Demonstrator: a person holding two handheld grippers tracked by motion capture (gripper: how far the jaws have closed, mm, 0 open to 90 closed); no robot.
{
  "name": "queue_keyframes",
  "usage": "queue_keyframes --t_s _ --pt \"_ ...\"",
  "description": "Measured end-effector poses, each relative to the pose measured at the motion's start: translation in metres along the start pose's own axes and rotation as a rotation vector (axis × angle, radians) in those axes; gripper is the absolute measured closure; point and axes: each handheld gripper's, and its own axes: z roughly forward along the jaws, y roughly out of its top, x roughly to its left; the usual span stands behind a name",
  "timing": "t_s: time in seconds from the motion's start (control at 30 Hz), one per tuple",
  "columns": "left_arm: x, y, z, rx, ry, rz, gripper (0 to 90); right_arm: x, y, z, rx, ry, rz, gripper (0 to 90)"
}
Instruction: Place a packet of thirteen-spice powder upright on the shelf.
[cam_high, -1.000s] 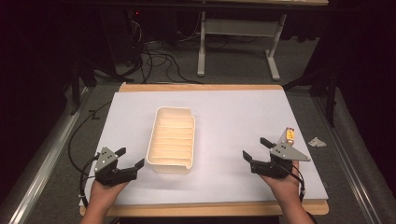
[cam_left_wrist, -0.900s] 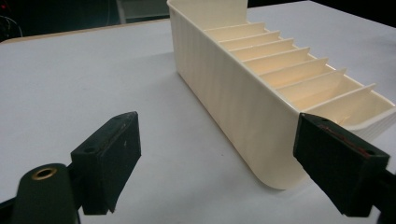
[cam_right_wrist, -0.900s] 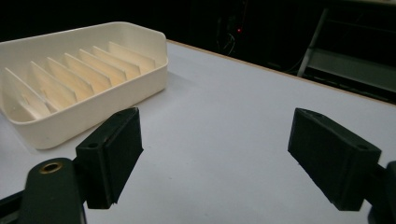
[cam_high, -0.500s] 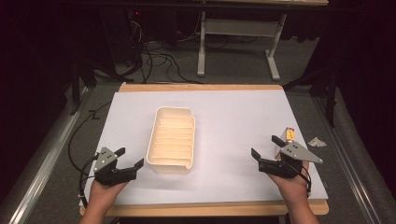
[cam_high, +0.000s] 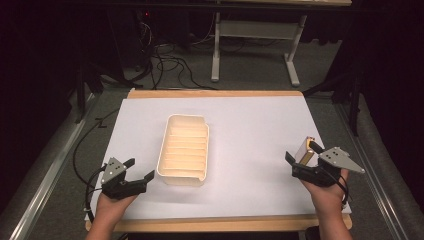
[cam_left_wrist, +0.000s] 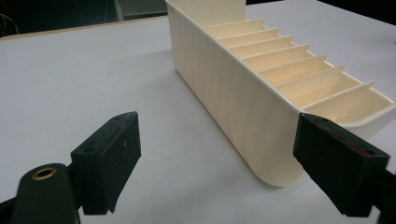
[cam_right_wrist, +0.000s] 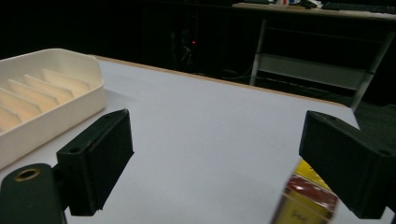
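We see a small yellow box (cam_high: 305, 151) near the table's (cam_high: 260, 120) right edge, just beside the right gripper (cam_high: 301, 159), whose jaws have just been opening and stand spread, pressing on nothing. Left of centre lies the cream divided tray (cam_high: 184, 149). At its near left corner we find the left gripper (cam_high: 140, 170), jaws wide apart and empty

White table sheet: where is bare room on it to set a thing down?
The widest free patch lies between the cream tray and the right gripper, from near edge to far edge. A narrower strip runs left of the tray, above the left gripper. It is tight at the tray's near left corner and around the yellow box by the right jaws.
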Motion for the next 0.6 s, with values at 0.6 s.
queue_keyframes --t_s 0.6 --pt "0.000 0.001 0.002 -0.003 0.005 -0.010 15.5 -0.035 -0.015 0.003 0.068 -0.128 0.069 11.1"
